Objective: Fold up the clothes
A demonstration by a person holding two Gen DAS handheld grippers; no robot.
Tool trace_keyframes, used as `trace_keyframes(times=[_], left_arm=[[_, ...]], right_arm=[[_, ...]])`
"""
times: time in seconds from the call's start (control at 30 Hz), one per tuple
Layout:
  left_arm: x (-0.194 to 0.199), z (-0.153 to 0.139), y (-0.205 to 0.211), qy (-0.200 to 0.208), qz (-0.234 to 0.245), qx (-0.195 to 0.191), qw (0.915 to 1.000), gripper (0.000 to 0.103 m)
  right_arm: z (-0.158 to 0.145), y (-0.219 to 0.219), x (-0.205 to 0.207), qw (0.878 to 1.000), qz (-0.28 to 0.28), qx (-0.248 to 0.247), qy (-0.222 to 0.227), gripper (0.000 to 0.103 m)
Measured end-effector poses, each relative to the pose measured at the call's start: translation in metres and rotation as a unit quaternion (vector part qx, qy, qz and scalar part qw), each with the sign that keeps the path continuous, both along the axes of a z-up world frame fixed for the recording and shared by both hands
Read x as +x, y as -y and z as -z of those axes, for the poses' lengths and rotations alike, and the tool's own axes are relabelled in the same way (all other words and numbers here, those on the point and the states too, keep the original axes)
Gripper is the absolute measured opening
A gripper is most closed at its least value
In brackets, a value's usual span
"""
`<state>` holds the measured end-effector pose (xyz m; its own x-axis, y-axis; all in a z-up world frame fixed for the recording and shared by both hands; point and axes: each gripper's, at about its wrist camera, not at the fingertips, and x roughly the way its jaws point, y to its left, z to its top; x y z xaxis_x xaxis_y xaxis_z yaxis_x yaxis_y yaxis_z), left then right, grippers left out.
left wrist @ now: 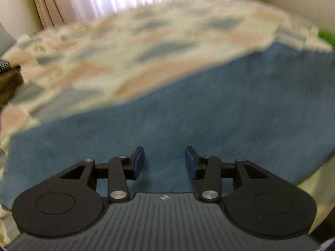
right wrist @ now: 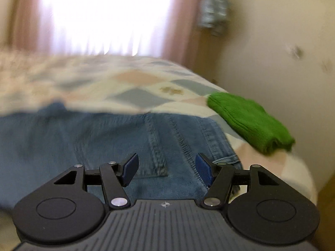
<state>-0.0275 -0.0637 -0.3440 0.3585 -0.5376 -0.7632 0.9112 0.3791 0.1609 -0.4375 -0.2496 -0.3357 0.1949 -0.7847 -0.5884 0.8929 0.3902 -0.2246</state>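
Note:
A pair of blue jeans (left wrist: 188, 113) lies flat on a bed with a patchwork cover (left wrist: 125, 48). My left gripper (left wrist: 164, 155) is open and empty, just above the plain denim. In the right wrist view the jeans (right wrist: 104, 136) show seams and a belt loop near the waistband. My right gripper (right wrist: 166, 163) is open and empty over that seamed part. A folded green knit garment (right wrist: 249, 121) lies on the bed to the right of the jeans; its edge shows in the left wrist view (left wrist: 325, 35). Both views are blurred.
Pink curtains (left wrist: 50, 2) and a bright window (right wrist: 104, 14) stand behind the bed. A cream wall (right wrist: 282, 41) runs along the bed's right side. A dark object (left wrist: 8, 79) sits off the bed's left edge.

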Motion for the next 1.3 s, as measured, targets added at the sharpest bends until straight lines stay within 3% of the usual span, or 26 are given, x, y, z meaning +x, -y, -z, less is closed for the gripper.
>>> trace_keyframes(times=[0.03,0.1,0.13,0.3,0.37,0.4,0.53,0.63,0.73,0.83,0.9,0.93,1.03,1.17,1.27,1.3], left_arm=[[0.007,0.005,-0.005,-0.015,-0.005,-0.006,0.9999,0.042],[0.015,0.000,-0.009,-0.027,-0.010,-0.003,0.9996,0.041],[0.018,-0.007,-0.007,-0.029,-0.015,-0.001,0.9995,0.034],[0.003,-0.049,0.045,-0.045,0.054,-0.073,0.9948,0.032],[-0.019,-0.057,0.092,-0.063,0.109,-0.099,0.9871,0.022],[-0.030,-0.059,0.115,-0.075,0.132,-0.109,0.9824,0.007],[-0.085,-0.060,0.191,-0.097,0.223,-0.143,0.9595,0.003],[-0.116,-0.035,0.231,-0.096,0.257,-0.113,0.9550,0.004],[-0.118,0.013,0.259,-0.066,0.240,-0.051,0.9672,0.007],[-0.079,0.022,0.248,-0.121,0.188,-0.077,0.9716,0.005],[-0.053,0.008,0.226,-0.150,0.154,-0.085,0.9729,0.005],[-0.042,-0.001,0.208,-0.155,0.145,-0.100,0.9722,0.006],[-0.021,-0.025,0.143,-0.141,0.132,-0.128,0.9728,0.012],[-0.002,-0.023,0.055,-0.119,0.099,-0.113,0.9815,0.012],[0.012,0.000,-0.008,-0.094,0.019,-0.079,0.9923,0.012],[0.022,0.007,-0.031,-0.106,-0.010,-0.085,0.9906,0.013]], right_arm=[[0.011,0.008,-0.003,0.999,0.005,0.042,-0.008,0.061],[0.008,0.014,-0.014,0.997,0.014,0.076,0.015,0.056],[0.001,0.015,-0.014,0.996,0.016,0.085,0.013,0.054],[-0.045,0.024,0.011,0.998,-0.023,0.030,0.049,0.055],[-0.053,0.039,0.035,0.996,-0.051,0.015,0.068,0.055],[-0.053,0.049,0.050,0.995,-0.066,0.014,0.070,0.054],[-0.039,0.082,0.106,0.992,-0.117,0.026,0.049,0.033],[-0.014,0.098,0.123,0.992,-0.126,0.032,-0.004,0.027],[0.008,0.108,0.119,0.991,-0.125,0.037,-0.036,0.025],[0.009,0.105,0.098,0.992,-0.119,0.035,-0.033,0.025],[0.004,0.101,0.082,0.994,-0.097,0.034,-0.030,0.025],[-0.003,0.097,0.070,0.996,-0.086,0.034,-0.007,0.025],[-0.024,0.077,0.031,0.996,-0.058,0.024,0.064,0.033],[-0.013,0.039,-0.009,0.998,-0.022,0.026,0.047,0.033],[0.012,0.007,-0.036,0.999,-0.001,0.036,0.040,0.034],[0.014,-0.002,-0.042,0.998,0.003,0.038,0.050,0.035]])
